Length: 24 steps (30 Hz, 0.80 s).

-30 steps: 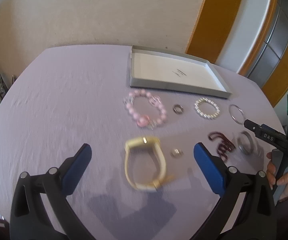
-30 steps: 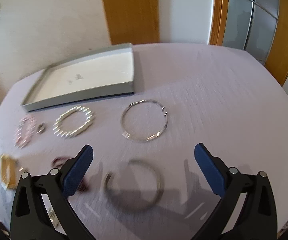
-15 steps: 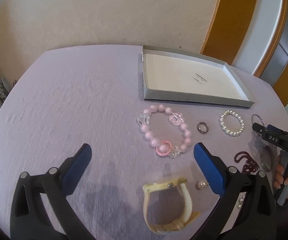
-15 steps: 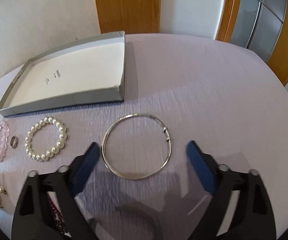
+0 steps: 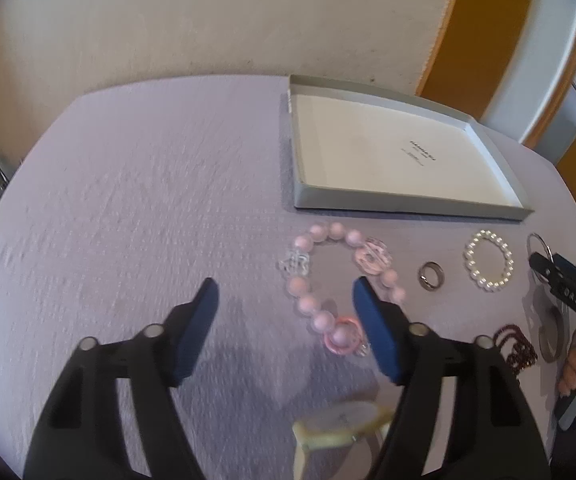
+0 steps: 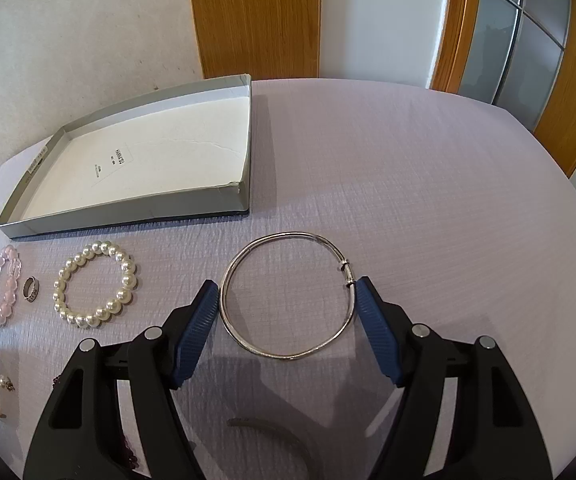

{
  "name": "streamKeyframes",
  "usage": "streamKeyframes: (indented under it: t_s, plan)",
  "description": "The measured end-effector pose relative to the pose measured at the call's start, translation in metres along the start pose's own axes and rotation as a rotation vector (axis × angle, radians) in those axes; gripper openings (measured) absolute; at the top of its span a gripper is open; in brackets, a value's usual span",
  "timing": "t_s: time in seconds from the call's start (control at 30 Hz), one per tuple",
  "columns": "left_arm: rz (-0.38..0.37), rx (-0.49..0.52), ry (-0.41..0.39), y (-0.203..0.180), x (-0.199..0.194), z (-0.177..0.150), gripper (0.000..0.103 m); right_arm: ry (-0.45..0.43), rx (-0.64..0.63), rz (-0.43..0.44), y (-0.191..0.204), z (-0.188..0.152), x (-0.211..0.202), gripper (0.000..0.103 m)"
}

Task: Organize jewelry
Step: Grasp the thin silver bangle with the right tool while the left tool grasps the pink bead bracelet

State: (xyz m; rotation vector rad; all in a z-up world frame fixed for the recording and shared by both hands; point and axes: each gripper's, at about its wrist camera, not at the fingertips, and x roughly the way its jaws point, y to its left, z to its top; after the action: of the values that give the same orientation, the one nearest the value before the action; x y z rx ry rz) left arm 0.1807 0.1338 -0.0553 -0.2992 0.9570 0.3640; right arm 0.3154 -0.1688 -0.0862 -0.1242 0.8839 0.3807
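Right tongs closing around silver bangle, left tongs closing, empty, pink bead bracelet under right pad

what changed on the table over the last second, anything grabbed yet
Nothing is grabbed. Both grippers came forward and down. The left gripper passed the cream watch to reach the pink bead bracelet, jaws closing. The right gripper left the dark bangle behind and is closing around the silver hoop bangle. The jewelry and grey tray stayed put.
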Motion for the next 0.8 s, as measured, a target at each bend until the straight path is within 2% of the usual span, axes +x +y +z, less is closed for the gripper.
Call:
streamKeyframes:
  t_s: [0.13,0.33,0.43,0.5,0.57,0.63,0.8]
  plan:
    - [0.003,0.024,0.044,-0.003,0.013,0.001,0.062,-0.001,0.002,0.002,-0.001,-0.002,-0.001,0.071]
    - [0.045,0.068,0.059,-0.015,0.019,0.002,0.054,-0.001,0.001,0.002,-0.001,-0.002,-0.001,0.071]
    - [0.07,0.076,0.063,-0.02,0.021,0.004,0.04,-0.001,0.002,0.002,-0.001,-0.002,-0.001,0.071]
    - [0.074,0.074,0.069,-0.023,0.019,0.004,0.024,-0.001,0.001,0.001,-0.001,-0.002,-0.001,0.071]
    - [0.075,0.069,0.073,-0.026,0.018,0.003,0.018,-0.001,0.001,0.002,-0.001,-0.002,-0.001,0.071]
    - [0.079,0.072,0.069,-0.029,0.018,0.003,0.013,-0.001,0.002,0.004,-0.001,-0.002,-0.001,0.071]
    - [0.041,0.053,0.064,-0.025,0.017,0.003,0.013,-0.011,0.007,0.015,-0.003,-0.002,-0.005,0.071]
